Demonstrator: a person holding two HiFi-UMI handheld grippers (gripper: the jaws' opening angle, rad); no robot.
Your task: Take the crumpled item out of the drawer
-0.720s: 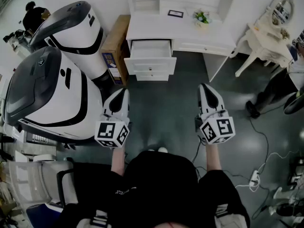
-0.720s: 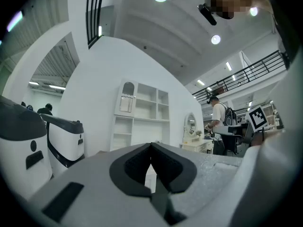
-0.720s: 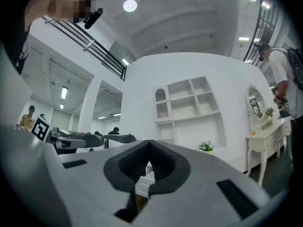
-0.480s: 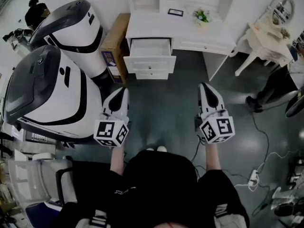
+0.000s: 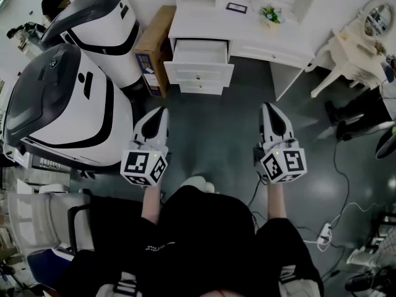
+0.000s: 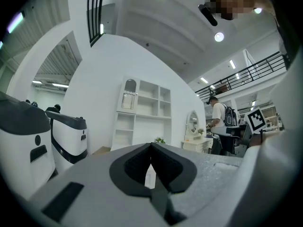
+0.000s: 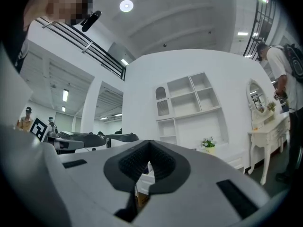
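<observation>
A white desk (image 5: 260,39) stands ahead, and its top left drawer (image 5: 201,53) is pulled open. The drawer's inside looks pale, and I cannot make out a crumpled item in it. My left gripper (image 5: 162,111) and my right gripper (image 5: 267,106) are held side by side over the dark floor, well short of the desk, both pointing at it. In the left gripper view the left gripper (image 6: 151,146) has its jaws together with nothing between them. The right gripper (image 7: 149,144) is likewise shut and empty in its own view.
Two large white-and-black machines (image 5: 62,110) stand at the left, with a cardboard box (image 5: 154,39) between them and the desk. A small plant (image 5: 270,14) and a frame (image 5: 236,7) sit on the desk. A white dressing table (image 5: 362,42), a person's legs (image 5: 359,107) and floor cables (image 5: 322,231) are at right.
The desk and its open drawer have shifted up and slightly right in the head view. A shoe shows further forward below. Both grippers keep the same pose, shut.
</observation>
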